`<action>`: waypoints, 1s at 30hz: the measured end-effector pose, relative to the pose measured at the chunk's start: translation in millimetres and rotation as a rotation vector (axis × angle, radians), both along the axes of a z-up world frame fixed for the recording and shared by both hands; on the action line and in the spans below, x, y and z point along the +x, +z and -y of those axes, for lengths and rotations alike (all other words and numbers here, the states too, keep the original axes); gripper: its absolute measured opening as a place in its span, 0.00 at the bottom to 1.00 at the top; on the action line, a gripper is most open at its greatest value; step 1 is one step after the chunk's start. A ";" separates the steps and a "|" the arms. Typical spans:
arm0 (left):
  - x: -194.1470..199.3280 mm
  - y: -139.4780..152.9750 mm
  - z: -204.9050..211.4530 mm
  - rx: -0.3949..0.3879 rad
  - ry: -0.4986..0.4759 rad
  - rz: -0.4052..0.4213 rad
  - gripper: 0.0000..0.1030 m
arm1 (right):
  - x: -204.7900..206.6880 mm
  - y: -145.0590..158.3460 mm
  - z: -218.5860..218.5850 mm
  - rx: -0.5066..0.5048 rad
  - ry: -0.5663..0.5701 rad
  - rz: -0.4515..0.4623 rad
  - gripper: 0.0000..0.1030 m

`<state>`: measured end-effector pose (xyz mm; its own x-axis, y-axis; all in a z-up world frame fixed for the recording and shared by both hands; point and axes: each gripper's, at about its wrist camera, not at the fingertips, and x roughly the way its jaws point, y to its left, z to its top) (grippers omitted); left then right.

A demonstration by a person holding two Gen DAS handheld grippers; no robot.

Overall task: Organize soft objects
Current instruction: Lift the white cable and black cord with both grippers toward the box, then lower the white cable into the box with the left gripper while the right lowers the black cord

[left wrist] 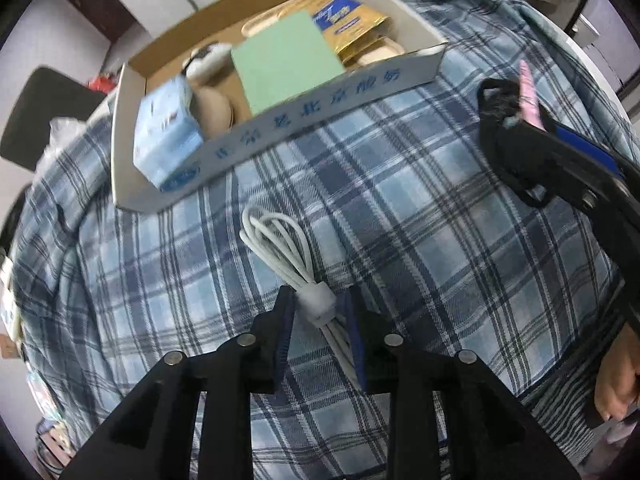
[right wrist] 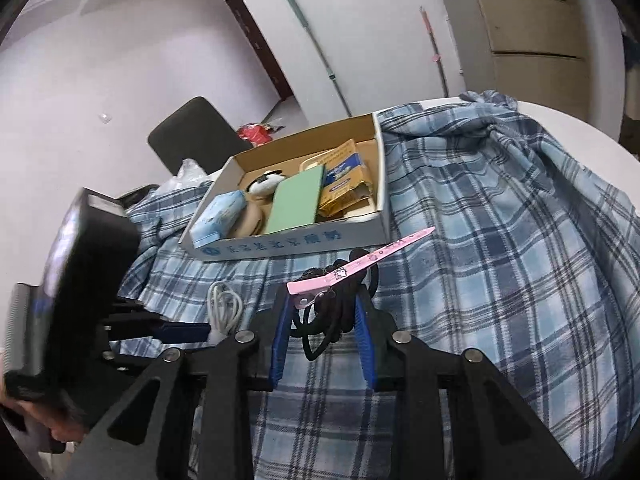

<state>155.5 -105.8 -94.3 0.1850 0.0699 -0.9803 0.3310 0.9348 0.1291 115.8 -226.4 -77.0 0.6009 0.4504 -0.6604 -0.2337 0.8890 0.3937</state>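
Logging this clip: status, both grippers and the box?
Left gripper shut on white cable. Right gripper shut on black hair ties. Box ahead, open, partly filled.

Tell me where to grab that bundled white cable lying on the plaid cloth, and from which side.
Grip the coiled white charging cable at its white wrap band, where the strands are bunched tight. Come from the near end, along the cable's length, one finger on either side. The left hand-held gripper already straddles that band; the loose loops toward the cardboard box would probably splay.
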 end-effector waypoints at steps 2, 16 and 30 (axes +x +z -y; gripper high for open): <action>2.8 0.4 -6.5 -0.037 0.042 0.002 0.27 | -1.0 -1.4 -1.5 0.018 0.014 -0.008 0.28; -22.0 50.5 -35.0 -0.214 0.040 0.288 0.20 | -8.5 2.2 -0.6 -0.009 -0.008 0.036 0.28; -77.0 87.5 -64.9 -0.353 0.039 0.894 0.20 | -39.6 36.2 -12.5 -0.111 -0.082 0.345 0.28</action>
<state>78.5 -41.0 -6.8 0.8777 -0.1804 -0.4439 0.2146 0.9763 0.0275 76.3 -213.9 -40.8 0.8280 0.3285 -0.4544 -0.2618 0.9431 0.2048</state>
